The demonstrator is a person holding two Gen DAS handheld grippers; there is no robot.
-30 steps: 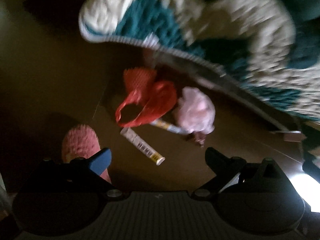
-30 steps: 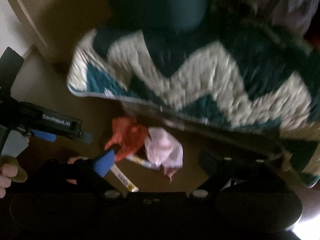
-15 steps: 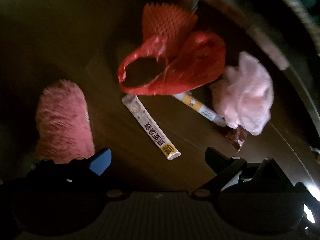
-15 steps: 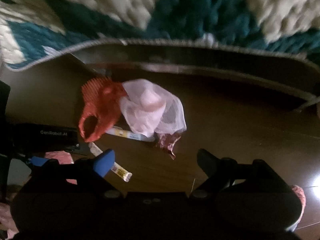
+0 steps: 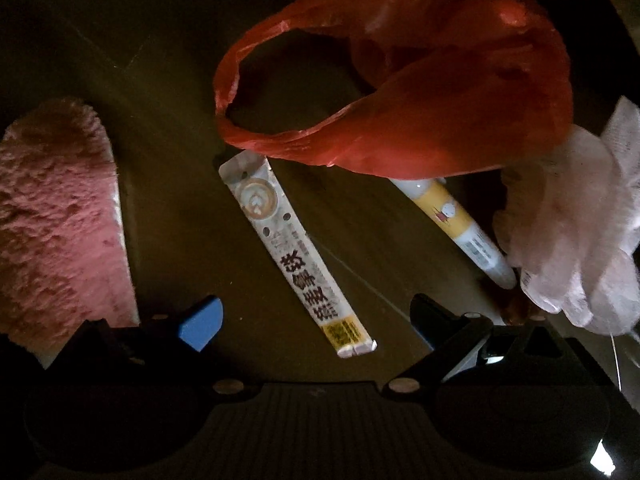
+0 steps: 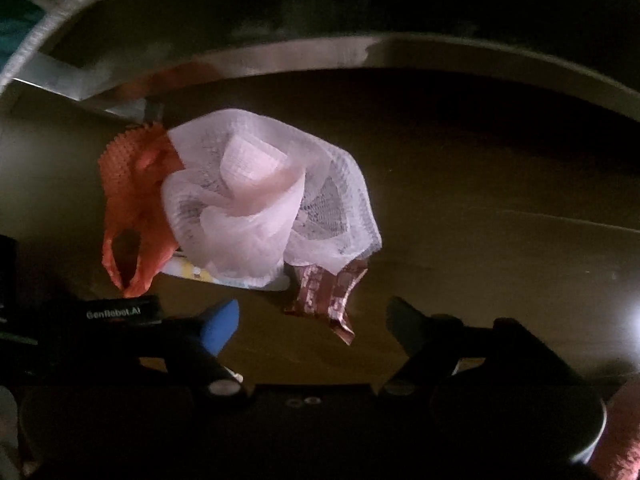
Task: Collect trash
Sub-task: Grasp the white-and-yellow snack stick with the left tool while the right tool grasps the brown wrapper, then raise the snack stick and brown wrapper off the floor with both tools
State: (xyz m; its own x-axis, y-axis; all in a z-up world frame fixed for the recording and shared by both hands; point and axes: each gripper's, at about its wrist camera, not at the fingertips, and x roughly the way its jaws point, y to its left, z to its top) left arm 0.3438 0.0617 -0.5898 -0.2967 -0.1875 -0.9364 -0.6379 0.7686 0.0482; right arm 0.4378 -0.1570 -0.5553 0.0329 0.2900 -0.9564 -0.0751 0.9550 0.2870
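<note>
Trash lies on a dark brown floor. A long white sachet wrapper [image 5: 296, 256] lies just ahead of my open, empty left gripper [image 5: 316, 320], its near end between the jaws. Behind it are a red plastic bag [image 5: 420, 120], a yellow-and-white tube [image 5: 452, 220] and a pale pink foam net [image 5: 572, 220]. My right gripper [image 6: 312, 320] is open and empty, low over a crumpled brown wrapper [image 6: 324, 292], with the pink foam net [image 6: 268, 196], the red bag [image 6: 136, 208] and the tube [image 6: 188, 272] beyond.
A fluffy pink slipper [image 5: 56, 216] lies left of the left gripper. A bed frame edge [image 6: 280, 56] with a hanging teal quilt [image 6: 16, 16] runs across the back. The left gripper's body [image 6: 120, 314] shows at the right view's left edge.
Both grippers have dropped toward the floor and closed in on the trash; the items loom larger. The quilt has mostly left both views. Both grippers stay open.
</note>
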